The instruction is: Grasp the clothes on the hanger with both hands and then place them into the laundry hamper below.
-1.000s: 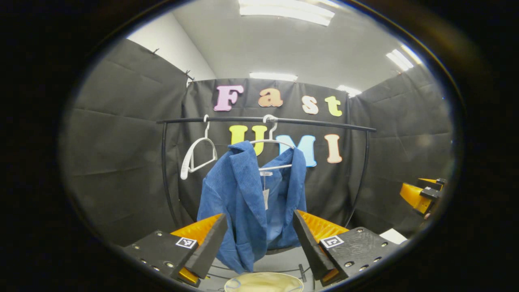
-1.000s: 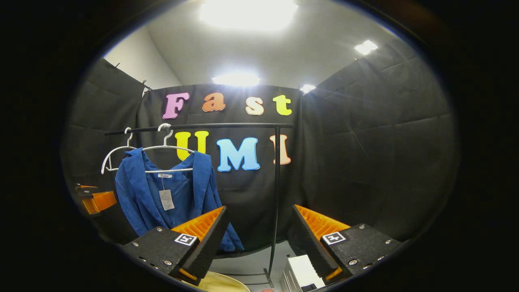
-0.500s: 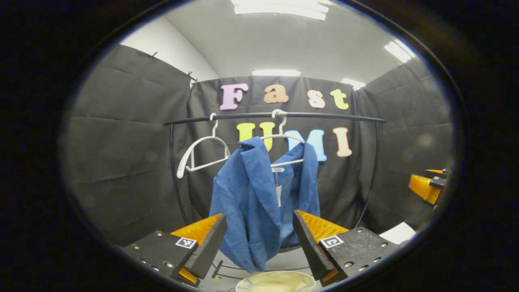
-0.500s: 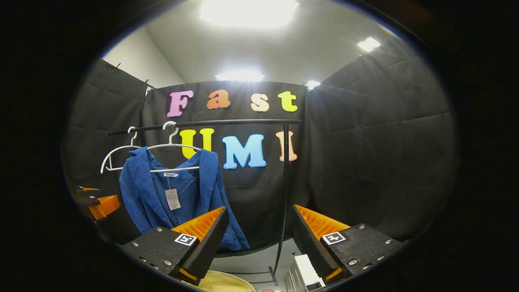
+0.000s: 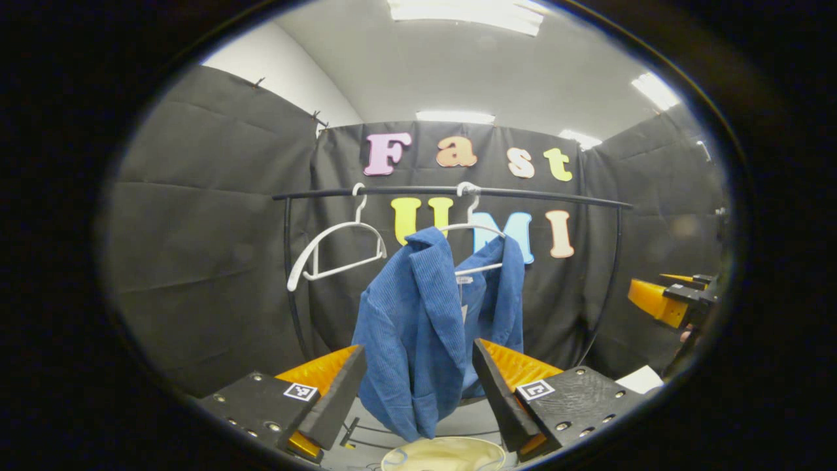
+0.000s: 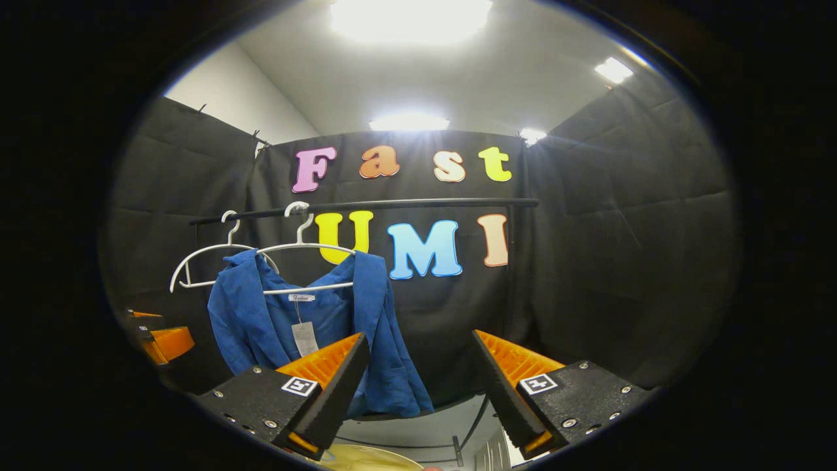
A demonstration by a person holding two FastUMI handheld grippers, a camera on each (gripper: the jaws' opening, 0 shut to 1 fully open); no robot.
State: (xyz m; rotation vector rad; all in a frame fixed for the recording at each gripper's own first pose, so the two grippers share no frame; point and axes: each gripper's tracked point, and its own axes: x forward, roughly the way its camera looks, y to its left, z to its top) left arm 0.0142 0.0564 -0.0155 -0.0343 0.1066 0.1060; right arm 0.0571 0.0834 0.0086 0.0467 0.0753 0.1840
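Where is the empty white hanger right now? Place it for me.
The empty white hanger hangs on the black rail, left of the blue jacket in the left gripper view; in the right gripper view it sits partly behind the jacket's hanger.

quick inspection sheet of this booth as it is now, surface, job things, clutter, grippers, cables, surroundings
surface: pale floor under the rail.
job's things: blue jacket hangs on a white hanger on the black rail; cream hamper rim below it.
clutter: spare empty hanger; white box.
grippers: left gripper and right gripper both open, holding nothing.
cables: nothing seen.
surroundings: black cloth walls, ceiling lights.
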